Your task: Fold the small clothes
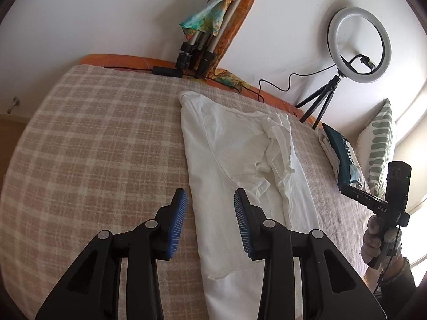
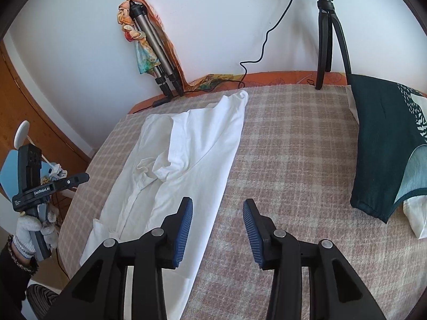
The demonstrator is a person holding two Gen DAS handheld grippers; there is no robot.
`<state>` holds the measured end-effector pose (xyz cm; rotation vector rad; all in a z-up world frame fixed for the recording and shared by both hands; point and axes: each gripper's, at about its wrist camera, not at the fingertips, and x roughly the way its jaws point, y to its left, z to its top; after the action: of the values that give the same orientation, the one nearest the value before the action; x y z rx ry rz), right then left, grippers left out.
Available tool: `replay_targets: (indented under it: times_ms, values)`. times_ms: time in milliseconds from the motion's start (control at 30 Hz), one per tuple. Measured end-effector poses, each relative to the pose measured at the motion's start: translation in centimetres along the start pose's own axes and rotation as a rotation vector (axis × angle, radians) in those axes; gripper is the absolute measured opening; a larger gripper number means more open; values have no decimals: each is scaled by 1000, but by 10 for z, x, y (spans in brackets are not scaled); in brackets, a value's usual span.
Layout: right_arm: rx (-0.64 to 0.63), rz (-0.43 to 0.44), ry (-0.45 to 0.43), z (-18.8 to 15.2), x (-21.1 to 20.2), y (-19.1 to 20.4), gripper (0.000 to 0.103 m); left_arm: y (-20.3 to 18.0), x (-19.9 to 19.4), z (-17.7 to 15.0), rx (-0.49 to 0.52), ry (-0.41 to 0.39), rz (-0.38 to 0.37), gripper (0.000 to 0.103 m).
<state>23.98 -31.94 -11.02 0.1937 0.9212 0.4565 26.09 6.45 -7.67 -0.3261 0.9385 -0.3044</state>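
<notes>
On the bed [image 1: 93,138], over its checked blanket [image 2: 293,146]: one white shirt [image 1: 234,146], lying long and narrow, sides already turned in, a sleeve bunched at mid-length. Two grippers above it. Left gripper [image 1: 210,224] hovering over the near left edge of the shirt, jaws parted, nothing between them, cloth lying beneath and not pinched. Right gripper [image 2: 217,230] just right of the shirt's right edge, jaws likewise parted and empty, over bare blanket.

Probably between folds, with the lengthwise fold done and the end-to-end fold to come. To do it well: flatten the bunched sleeve first, so no lump gets trapped; take the near hem at both corners, one per gripper, pinching all layers together; lift only slightly and carry the hem toward the far collar end, keeping both sides level so edges meet squarely; lay down, then release.

Counted: one white shirt spread out; one dark green garment [image 2: 381,144] at far right, atop something pale; one striped pillow [image 1: 381,144]; one ring light [image 1: 360,45] on its small stand; one folded tripod [image 2: 154,50] against the wall
</notes>
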Motion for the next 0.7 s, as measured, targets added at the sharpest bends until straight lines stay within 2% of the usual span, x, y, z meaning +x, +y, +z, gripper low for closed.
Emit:
replay_targets:
  times_ms: [133,200,267,367,533,700]
  values:
    - [12,26,20,29,15,-16,42,13,20,28,-14,-7,6,35]
    - [31,51,29,42,25,-24,42,20,34,41,-36,5,-39,36]
    - [57,80,36,55,37,-32,43,27,50,51,-74,28,-93,45]
    - [114,130,32,73,57,-46,44,38,75,63,-124,43,-142,46]
    - [185,178,29,94,90,-66,45,56,115,77,-187,82,-168,46]
    - [203,206,38,108,119,-75,45,65,141,90,-211,80,-217,46]
